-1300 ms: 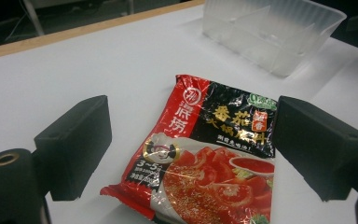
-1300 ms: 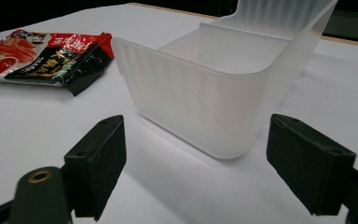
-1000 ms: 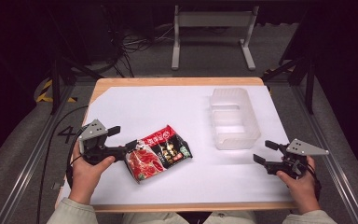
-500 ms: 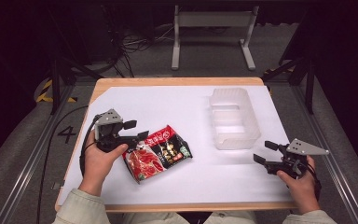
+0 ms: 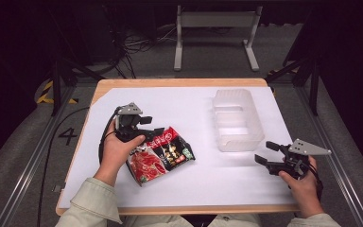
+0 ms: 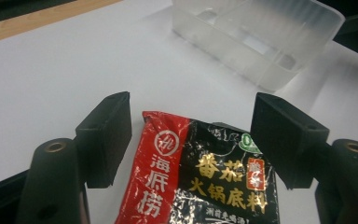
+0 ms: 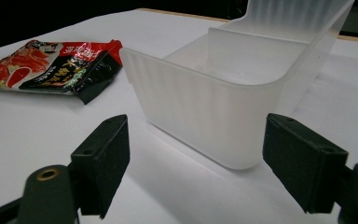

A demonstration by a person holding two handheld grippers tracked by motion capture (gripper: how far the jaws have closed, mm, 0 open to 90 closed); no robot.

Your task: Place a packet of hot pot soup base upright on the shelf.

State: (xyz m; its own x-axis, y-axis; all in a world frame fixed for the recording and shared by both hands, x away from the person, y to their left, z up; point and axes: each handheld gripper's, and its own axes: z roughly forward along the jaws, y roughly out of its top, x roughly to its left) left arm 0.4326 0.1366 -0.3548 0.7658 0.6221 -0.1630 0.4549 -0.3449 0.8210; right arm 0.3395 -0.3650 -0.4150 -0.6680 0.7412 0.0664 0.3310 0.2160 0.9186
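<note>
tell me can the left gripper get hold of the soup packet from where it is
Probably yes: the left gripper stands open, its jaws either side of the soup packet top edge, not yet pressing it. Nothing lies between them on the white table.

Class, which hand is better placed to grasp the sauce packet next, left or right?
Left. The left gripper has open jaws straddling the sauce packet's edge; the right gripper faces the clear bin, far away.

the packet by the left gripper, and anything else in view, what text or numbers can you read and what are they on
"海底捞": white on the packet's red strip, under a round logo.
"番茄火锅底料": gold on the packet's black panel.
Small white line below that, and the small red tag beside it: too blurred to read.
"4": on the floor left of the table, high view.
Clear bin: no text.
</note>
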